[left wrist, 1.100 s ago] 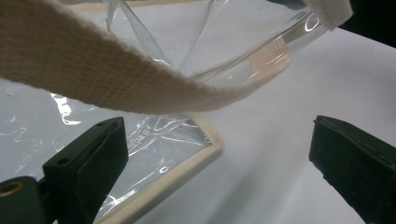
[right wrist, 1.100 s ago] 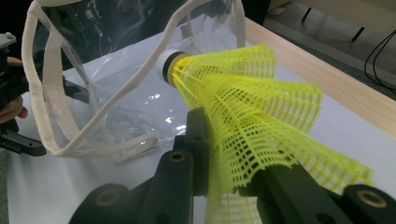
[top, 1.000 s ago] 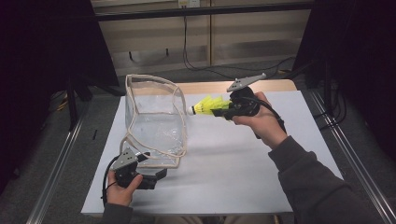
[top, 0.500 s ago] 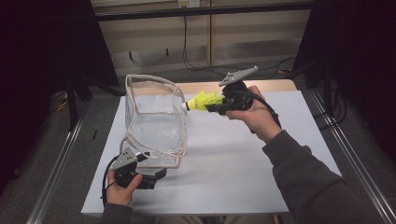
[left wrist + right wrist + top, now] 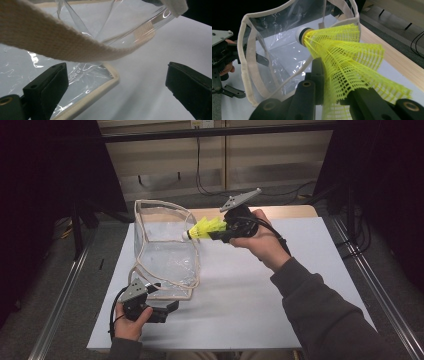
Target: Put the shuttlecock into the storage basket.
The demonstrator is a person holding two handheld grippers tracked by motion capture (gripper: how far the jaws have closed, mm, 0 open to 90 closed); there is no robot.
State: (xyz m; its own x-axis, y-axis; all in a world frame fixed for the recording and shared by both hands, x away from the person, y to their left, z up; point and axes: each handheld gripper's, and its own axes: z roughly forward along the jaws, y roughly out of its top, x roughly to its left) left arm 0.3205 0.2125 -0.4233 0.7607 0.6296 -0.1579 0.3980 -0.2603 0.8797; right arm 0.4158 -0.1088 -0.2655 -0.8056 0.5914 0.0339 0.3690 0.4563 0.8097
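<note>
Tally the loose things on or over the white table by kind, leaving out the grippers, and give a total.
Yellow plastic mesh shuttlecock with a white cork tip, held in the right gripper at the bag's mouth: 1
Clear plastic tote bag with cream fabric trim and straps, standing on the white table: 1
Total: 2

Clear bag point(image 5: 165, 252) on white table point(image 5: 280, 305).
</note>
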